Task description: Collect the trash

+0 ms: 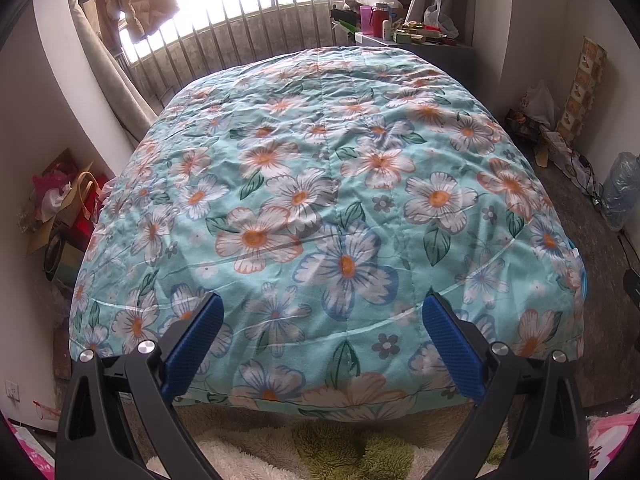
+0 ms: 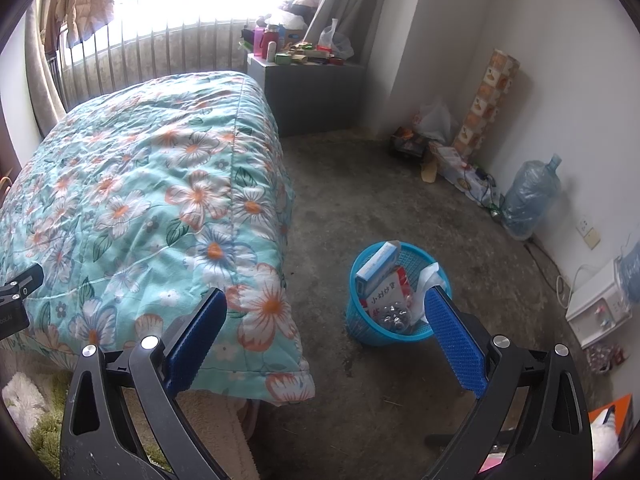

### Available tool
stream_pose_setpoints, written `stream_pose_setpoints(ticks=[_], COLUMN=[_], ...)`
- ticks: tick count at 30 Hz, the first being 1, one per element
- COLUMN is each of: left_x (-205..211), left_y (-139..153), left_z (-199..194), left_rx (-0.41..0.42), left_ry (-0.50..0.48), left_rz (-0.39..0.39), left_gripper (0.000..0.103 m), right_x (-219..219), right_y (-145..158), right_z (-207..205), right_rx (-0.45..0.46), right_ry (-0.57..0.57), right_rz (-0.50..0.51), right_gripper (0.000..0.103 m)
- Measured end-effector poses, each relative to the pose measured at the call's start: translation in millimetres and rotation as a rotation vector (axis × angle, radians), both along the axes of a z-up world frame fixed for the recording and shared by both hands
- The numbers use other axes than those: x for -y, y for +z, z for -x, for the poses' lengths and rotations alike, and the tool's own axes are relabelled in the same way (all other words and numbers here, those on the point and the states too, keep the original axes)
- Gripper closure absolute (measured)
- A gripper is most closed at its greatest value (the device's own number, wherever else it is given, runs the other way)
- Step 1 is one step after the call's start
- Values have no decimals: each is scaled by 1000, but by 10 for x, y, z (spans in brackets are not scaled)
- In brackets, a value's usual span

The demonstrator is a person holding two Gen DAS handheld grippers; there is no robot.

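While bare concrete floor (image 2: 400, 184) lies open beside the bed's right edge, the blue basket (image 2: 362, 320) stands on it near the quilt's (image 2: 132, 200) foot corner. Both the left gripper (image 1: 322, 316) and right gripper (image 2: 326, 312) are spread wide, holding nothing. Boxes, a foil blister pack and white plastic (crumpled) fill the basket.

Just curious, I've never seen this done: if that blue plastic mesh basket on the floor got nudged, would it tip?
The blue plastic mesh wastebasket looks light, so it would probably slide on the grey floor. Its thin mesh walls likely flex. A tall white-and-blue carton pokes above the rim, so a hard push might tip it.
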State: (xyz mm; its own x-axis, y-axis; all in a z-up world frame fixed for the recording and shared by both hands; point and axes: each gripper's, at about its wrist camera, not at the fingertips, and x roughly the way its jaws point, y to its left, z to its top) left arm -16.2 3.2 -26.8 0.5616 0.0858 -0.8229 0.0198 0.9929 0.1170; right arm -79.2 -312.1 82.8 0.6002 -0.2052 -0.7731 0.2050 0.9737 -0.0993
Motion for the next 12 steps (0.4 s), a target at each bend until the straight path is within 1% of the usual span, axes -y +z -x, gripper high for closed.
stream_pose_setpoints(ticks=[12], left_x=[43], left_y=[23], left_z=[-17], left_rx=[3], left_ry=[-6], left_rz=[3], left_gripper=[6], right_x=[27], right_y=[-17], right_z=[3], right_rx=[1], right_ry=[6], right_rz=[0], right_gripper=[8])
